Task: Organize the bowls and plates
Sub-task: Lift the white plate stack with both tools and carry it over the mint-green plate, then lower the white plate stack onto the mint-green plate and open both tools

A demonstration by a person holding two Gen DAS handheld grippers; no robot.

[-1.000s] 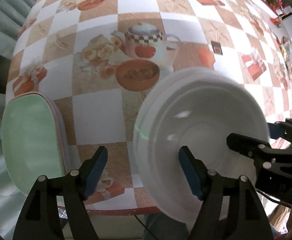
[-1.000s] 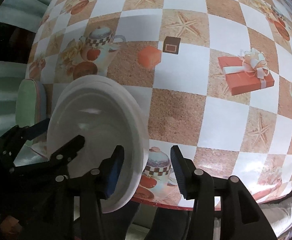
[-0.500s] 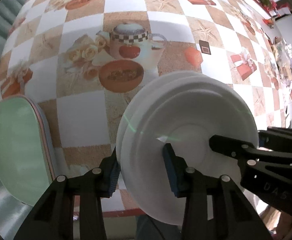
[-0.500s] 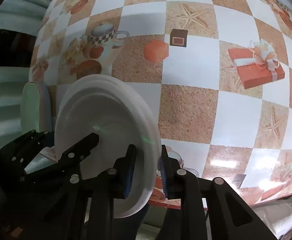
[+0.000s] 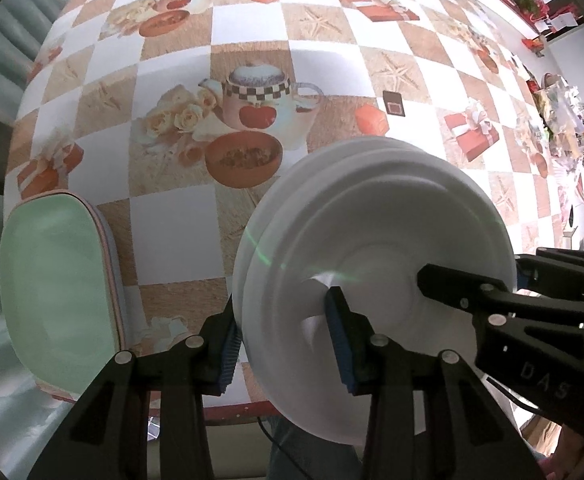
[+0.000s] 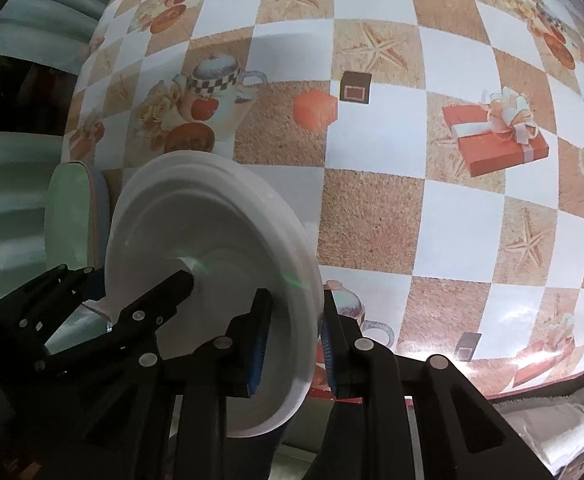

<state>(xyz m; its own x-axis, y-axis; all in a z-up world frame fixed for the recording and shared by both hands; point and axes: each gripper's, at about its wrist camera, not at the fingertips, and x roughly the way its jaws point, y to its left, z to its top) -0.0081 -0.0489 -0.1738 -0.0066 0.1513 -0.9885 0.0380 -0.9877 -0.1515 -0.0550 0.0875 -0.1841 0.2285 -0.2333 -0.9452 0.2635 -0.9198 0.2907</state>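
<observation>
A stack of white round plates (image 5: pixel 380 248) hangs over the near edge of the checked table (image 5: pixel 251 28). My left gripper (image 5: pixel 283 340) is shut on the stack's left rim, one blue pad under it and one on top. My right gripper (image 6: pixel 294 344) is shut on the opposite rim of the white plates (image 6: pixel 211 248). Each wrist view also shows the other gripper's black fingers (image 5: pixel 472 300) reaching over the stack. A pile of rounded-square plates with a green plate (image 5: pixel 51 292) on top lies to the left, also seen as the green plate (image 6: pixel 71 216) in the right wrist view.
The table's red-trimmed front edge (image 5: pixel 243 412) runs just below the plates. Pale green curtains (image 6: pixel 51 4) hang at the far left. Cluttered shelves (image 5: pixel 564 120) stand beyond the right end of the table. A dark cable (image 5: pixel 275 440) hangs below the edge.
Both grippers have closed from open onto opposite rims of the white plate stack. The stack has hardly shifted against the table pattern.
</observation>
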